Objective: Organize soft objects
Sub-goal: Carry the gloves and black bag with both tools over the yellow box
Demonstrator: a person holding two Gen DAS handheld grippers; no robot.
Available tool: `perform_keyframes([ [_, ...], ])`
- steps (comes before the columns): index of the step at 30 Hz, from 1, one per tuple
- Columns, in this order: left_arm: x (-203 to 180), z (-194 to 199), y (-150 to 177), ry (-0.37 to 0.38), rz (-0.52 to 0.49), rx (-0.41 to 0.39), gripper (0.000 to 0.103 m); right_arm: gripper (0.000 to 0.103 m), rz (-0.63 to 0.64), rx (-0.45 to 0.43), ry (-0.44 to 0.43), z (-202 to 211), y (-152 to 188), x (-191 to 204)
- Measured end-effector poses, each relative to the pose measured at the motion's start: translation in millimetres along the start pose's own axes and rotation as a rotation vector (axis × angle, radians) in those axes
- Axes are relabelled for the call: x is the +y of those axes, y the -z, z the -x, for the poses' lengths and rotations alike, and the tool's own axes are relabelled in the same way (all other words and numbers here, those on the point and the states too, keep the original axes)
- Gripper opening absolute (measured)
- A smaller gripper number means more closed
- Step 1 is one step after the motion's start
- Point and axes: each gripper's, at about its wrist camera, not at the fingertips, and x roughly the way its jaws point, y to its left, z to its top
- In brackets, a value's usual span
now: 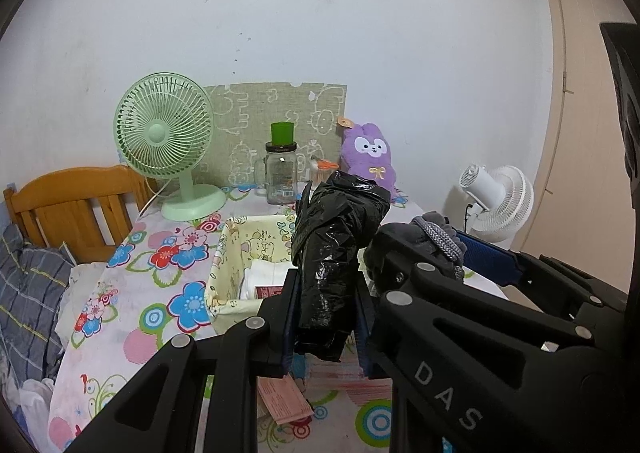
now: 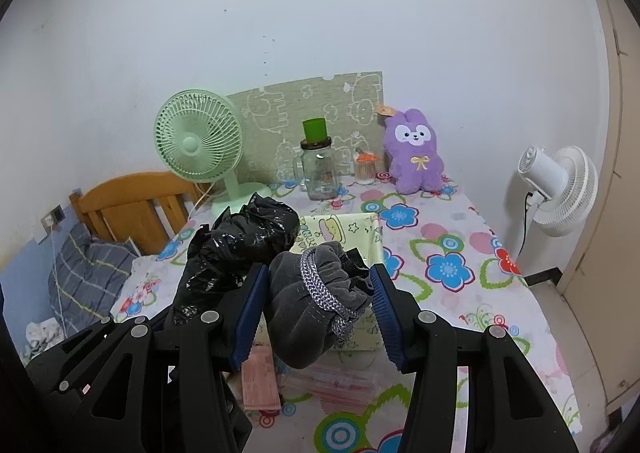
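A bench covered by a flowered cloth is seen against a pale wall. A fabric-lined basket printed with cartoon figures is taken here as the landmark; folded white cloth is seen lying inside it.

The left gripper is clamped on a crumpled black plastic bag, which is held upright in the air in front of and above the basket, its upper part rising past the fingertips. The right gripper is closed around a bundled grey cloth pouch with a braided grey cord wound across it; the blue pads are pressed against both sides of the bundle. This pouch is held just to the right of the black bag, also raised over the near edge of the basket.

Behind the basket, at the wall, a mint green desk fan is placed to the left, a glass jar topped by a green cup in the middle, and a purple plush rabbit to the right. A patterned green board is leaned against the wall behind them. A white fan is seen well to the right of the basket, beyond the bench. A wooden headboard and a plaid pillow are seen to the left. A pink booklet is laid on the bench in front of the basket.
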Motion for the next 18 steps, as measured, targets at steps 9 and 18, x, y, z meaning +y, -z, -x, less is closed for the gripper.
perform_keyframes([
  [9,4.2,-14.3,-11.8,-0.017,0.001,-0.015,0.023,0.056,0.005,-0.017,0.02,-13.2,-11.4,-2.4],
  [18,7.3,-35.5,-21.9,-0.032,0.003,-0.011,0.023,0.056,-0.003,-0.017,0.026,-34.9,-23.1,-8.9],
])
